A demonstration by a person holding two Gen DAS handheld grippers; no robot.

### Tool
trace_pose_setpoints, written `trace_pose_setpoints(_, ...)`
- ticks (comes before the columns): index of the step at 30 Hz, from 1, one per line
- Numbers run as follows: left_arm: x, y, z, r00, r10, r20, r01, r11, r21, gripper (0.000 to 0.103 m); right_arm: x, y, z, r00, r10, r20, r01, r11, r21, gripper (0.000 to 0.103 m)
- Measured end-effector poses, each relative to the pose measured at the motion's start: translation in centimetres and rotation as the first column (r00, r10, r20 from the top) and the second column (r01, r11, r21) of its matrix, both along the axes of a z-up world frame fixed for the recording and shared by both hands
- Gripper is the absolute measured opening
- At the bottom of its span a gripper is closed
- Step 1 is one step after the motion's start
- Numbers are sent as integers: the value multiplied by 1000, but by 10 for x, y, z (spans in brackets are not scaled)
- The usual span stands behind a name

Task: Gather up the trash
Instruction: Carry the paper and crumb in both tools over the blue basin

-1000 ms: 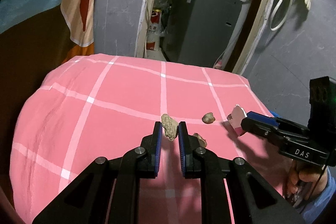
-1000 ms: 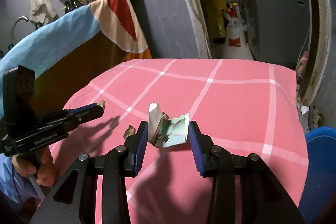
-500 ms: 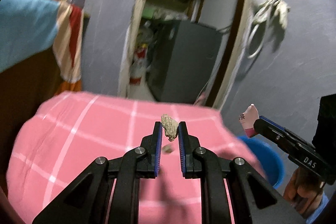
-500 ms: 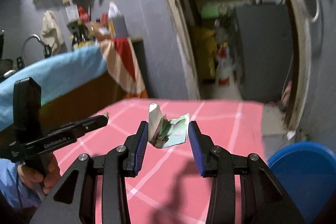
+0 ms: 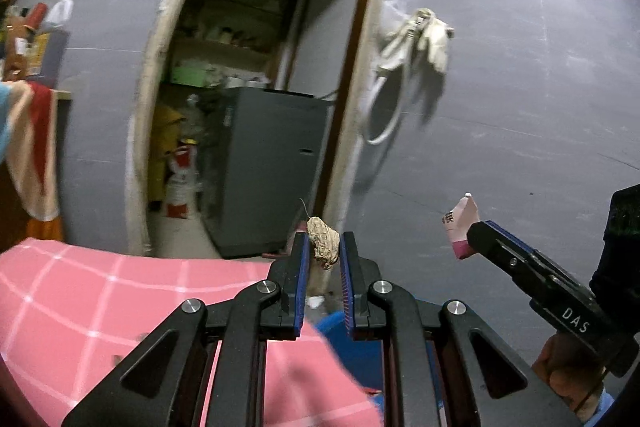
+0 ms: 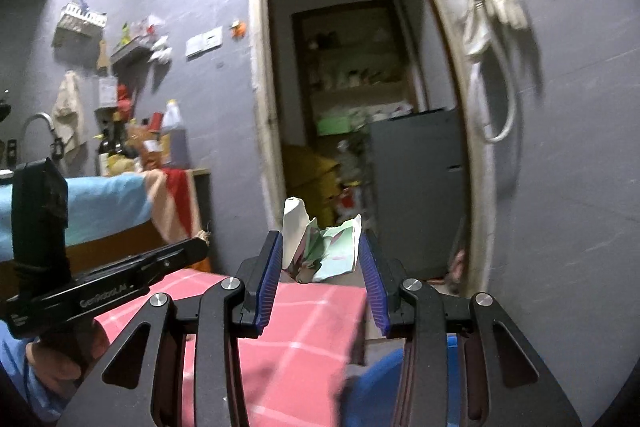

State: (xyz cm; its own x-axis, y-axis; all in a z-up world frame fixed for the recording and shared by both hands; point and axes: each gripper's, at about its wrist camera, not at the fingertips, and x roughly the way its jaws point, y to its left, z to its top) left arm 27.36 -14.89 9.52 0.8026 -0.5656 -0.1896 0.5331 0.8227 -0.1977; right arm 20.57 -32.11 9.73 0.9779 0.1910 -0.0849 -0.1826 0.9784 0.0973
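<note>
Grey wall and open doorway [image 6: 344,99] fill both your views.

Your left gripper [image 5: 324,251] is nearly closed, pinching a brown scrap [image 5: 323,242] in front of the doorway's foot; your right gripper [image 6: 320,251] clamps a crumpled wrapper [image 6: 320,247] at a middling width, also before the doorway. Below both lie the pink cloth [image 5: 100,291] and a blue bin [image 6: 376,379].
</note>
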Motion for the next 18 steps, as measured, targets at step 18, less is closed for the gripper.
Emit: trace_pose_setpoints(18, 56, -113, -56, 944, -120, -306, 152, 985, 85, 13, 8, -94, -63, 969, -133, -208, 151, 986, 73, 39)
